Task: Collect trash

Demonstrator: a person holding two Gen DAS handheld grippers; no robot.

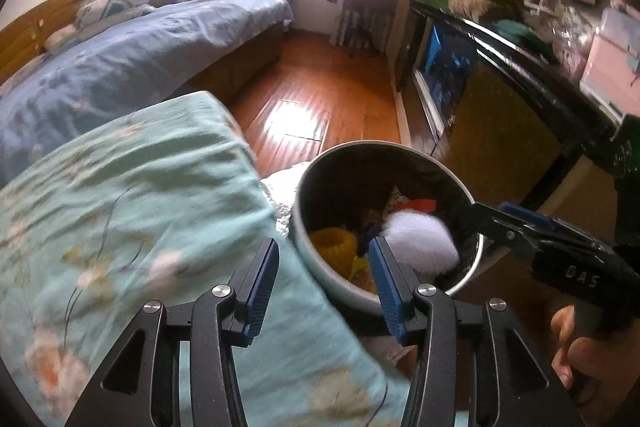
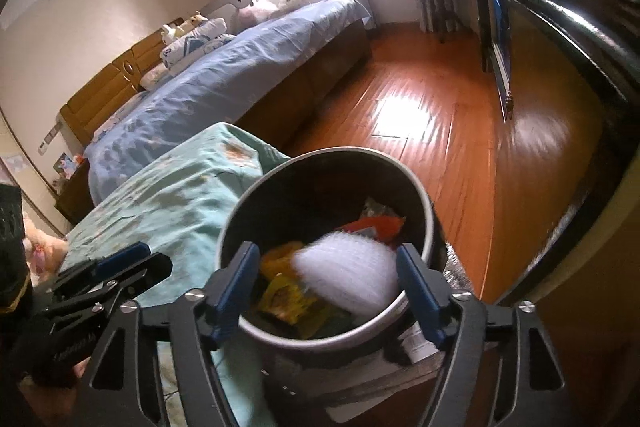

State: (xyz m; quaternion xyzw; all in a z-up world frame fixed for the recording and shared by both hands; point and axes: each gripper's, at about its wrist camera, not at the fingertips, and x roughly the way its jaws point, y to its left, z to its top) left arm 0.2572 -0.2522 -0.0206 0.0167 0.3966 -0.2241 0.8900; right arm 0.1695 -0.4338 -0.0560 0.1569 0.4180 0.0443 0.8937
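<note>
A round trash bin (image 1: 320, 267) with a pale rim and dark lining stands beside the bed; the right wrist view looks down into this bin (image 2: 240, 203). Inside lie yellow wrappers (image 2: 288, 291) and an orange packet (image 2: 376, 223). A blurred white foam piece (image 2: 348, 275) sits just over them, between the fingers of my right gripper (image 2: 328, 255), whose jaws stand wide apart without pressing it. From the left wrist, the white piece (image 1: 420, 241) lies inside the bin below the right gripper (image 1: 492, 217). My left gripper (image 1: 324, 251) is open and holds nothing, over the bin's near rim.
A teal floral quilt (image 1: 120, 207) lies left of the bin, with a blue-covered bed (image 1: 140, 59) behind it. Wooden floor (image 1: 320, 87) runs toward the window. A black-edged cabinet (image 1: 500, 39) lines the right side. A hand (image 1: 576, 347) grips the right tool.
</note>
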